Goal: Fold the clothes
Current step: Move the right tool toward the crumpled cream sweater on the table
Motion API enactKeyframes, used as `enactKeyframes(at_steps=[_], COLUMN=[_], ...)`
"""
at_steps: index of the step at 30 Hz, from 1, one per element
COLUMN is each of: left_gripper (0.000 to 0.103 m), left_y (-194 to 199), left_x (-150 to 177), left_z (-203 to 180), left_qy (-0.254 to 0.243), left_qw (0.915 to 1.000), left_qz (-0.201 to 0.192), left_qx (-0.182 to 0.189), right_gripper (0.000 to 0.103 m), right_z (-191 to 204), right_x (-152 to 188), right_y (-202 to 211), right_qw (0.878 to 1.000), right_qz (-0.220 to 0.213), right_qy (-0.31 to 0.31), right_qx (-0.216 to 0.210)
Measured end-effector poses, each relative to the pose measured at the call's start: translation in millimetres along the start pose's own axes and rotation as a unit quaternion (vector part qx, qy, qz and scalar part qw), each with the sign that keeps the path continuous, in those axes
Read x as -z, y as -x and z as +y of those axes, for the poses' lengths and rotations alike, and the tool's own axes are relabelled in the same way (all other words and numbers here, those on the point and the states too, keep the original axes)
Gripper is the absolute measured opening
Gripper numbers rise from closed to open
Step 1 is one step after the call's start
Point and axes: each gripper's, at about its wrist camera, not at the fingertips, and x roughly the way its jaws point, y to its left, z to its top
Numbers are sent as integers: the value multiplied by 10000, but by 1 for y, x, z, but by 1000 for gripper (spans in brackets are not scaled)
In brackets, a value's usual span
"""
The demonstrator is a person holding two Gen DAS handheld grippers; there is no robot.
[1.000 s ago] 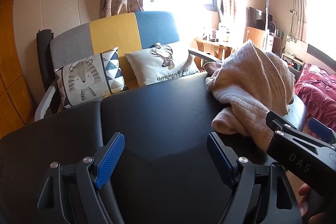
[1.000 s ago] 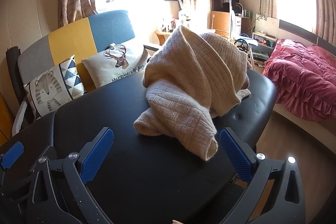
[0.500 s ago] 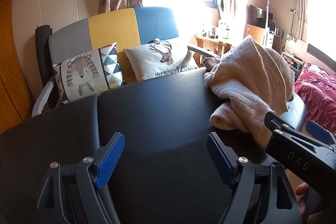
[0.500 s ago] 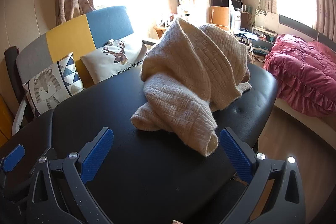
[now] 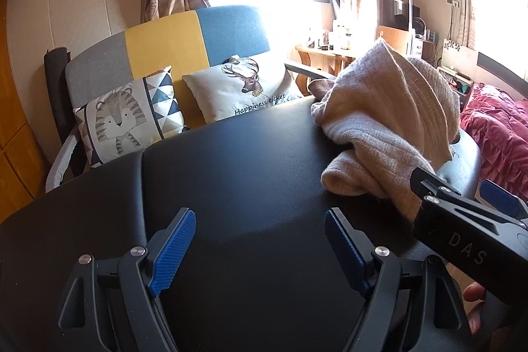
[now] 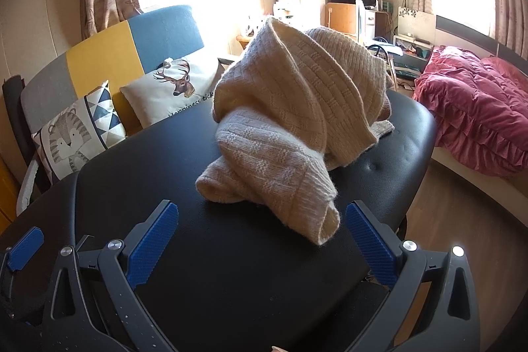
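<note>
A cream knitted sweater (image 6: 297,114) lies bunched in a heap on the black padded table (image 6: 231,269). One sleeve end hangs toward me near the front. In the left wrist view the sweater (image 5: 389,121) sits at the right. My right gripper (image 6: 260,240) is open just in front of the sleeve end, nothing between its blue pads. My left gripper (image 5: 260,240) is open over bare black table, left of the sweater. The right gripper's body (image 5: 468,240) shows at the lower right of the left wrist view.
A grey, yellow and blue sofa (image 5: 184,35) with a tiger cushion (image 5: 128,121) and a deer cushion (image 5: 244,91) stands behind the table. A red quilted bed (image 6: 478,108) lies to the right, past the table's edge. Wooden floor (image 6: 462,220) shows beside the table.
Both grippers have edged forward and slightly lower toward the table; the sweater looks a little nearer and larger. Both stay open and the sweater lies unmoved.
</note>
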Motion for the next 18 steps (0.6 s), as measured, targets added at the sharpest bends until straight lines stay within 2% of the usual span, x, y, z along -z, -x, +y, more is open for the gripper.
enactKeyframes(at_steps=[18], left_gripper=[82], left_y=[-21], left_x=[0], left_z=[-10], left_qy=[-111], left_qw=[9995], left_qz=[269], left_qx=[104], right_gripper=[103], right_z=[0], right_x=[1], right_y=[-13], right_qw=[9996], right_qz=[98], right_qy=[101], right_qx=[264])
